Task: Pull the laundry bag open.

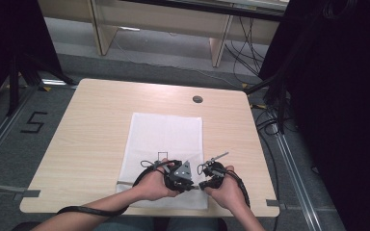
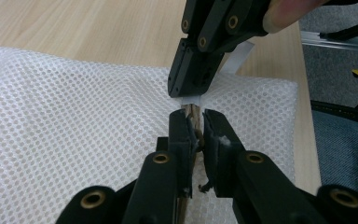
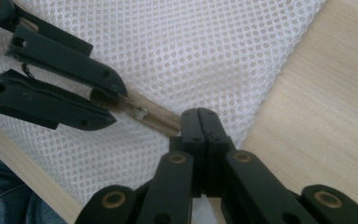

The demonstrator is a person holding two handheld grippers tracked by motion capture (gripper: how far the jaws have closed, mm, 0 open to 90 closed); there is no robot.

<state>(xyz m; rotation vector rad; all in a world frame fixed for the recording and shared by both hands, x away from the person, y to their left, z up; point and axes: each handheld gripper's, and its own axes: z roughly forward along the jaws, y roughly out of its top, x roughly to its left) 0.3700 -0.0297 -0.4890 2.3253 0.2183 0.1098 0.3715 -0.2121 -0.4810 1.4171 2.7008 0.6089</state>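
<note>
Right now your two grippers meet nose to nose low in the high view, just right of centre, over the near end of a white mesh bag (image 1: 166, 139) lying on the wooden table (image 1: 86, 130). That bag is a long rectangle, its long axis running from the near table edge up toward the far edge; the fabric is a fine honeycomb net. Along its near end runs a tan zipper (image 3: 151, 117), seen in the right gripper view slanting from the left down to the centre. Your left gripper (image 2: 195, 122) has its jaws nearly closed, pinching the zipper strip. Your right gripper (image 3: 199, 113) has its jaws fully together at the zipper's end, near the bag's white tag (image 2: 237, 58).
</note>
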